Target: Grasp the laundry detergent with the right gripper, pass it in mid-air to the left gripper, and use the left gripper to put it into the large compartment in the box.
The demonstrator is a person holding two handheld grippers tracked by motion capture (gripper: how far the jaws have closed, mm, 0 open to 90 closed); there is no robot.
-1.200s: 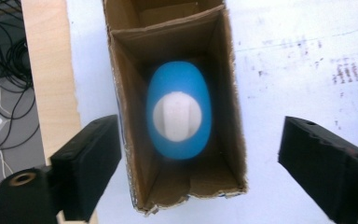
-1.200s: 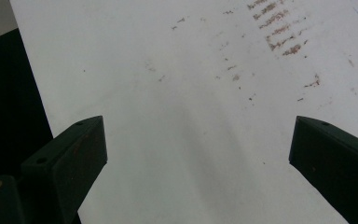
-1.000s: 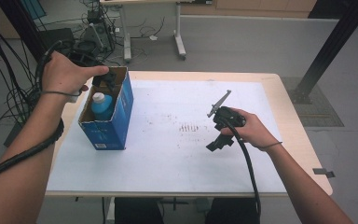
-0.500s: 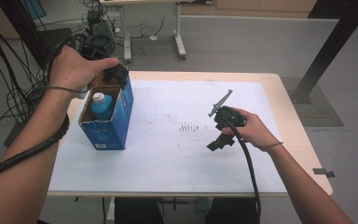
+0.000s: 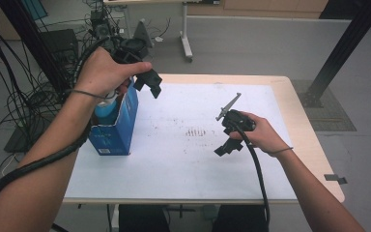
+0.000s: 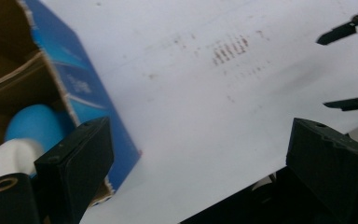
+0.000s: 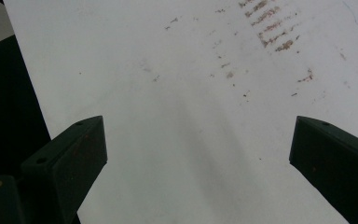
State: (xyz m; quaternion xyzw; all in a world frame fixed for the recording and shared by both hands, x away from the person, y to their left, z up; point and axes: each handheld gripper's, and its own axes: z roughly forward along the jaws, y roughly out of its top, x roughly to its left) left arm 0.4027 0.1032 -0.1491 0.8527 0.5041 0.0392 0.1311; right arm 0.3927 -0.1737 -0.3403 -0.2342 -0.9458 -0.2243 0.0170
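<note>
Left gripper [image 5: 145,79] is up in the upper left of the high view, held in the person's left hand [image 5: 104,72] above the open top of the blue box [image 5: 116,128], not touching it. Its fingers [image 6: 77,165] are spread wide with nothing between them. In the left gripper view, those fingers rise from the bottom corners, and the box sits at the left edge of the frame with its brown cardboard inside showing. Down in the box there's a blue bottle [image 6: 35,126] with a white cap [image 6: 14,156], just above the left finger in that frame. From above, the bottle's top peeks out of the box under the left hand.

Over to the right gripper [image 5: 229,133], centre-right in the high view, gripped by the right hand [image 5: 261,135] and hanging low over the white surface [image 5: 183,164]. Its fingers [image 7: 67,161] are wide apart too, empty, with bare white sheet between them in the right gripper view. A patch of brownish smudge marks [image 5: 195,131] lies mid-frame in the high view, just left of the right gripper, and shows again at the top of both gripper views. The two grippers are well apart. The box stands upright at the left edge of the surface.
</note>
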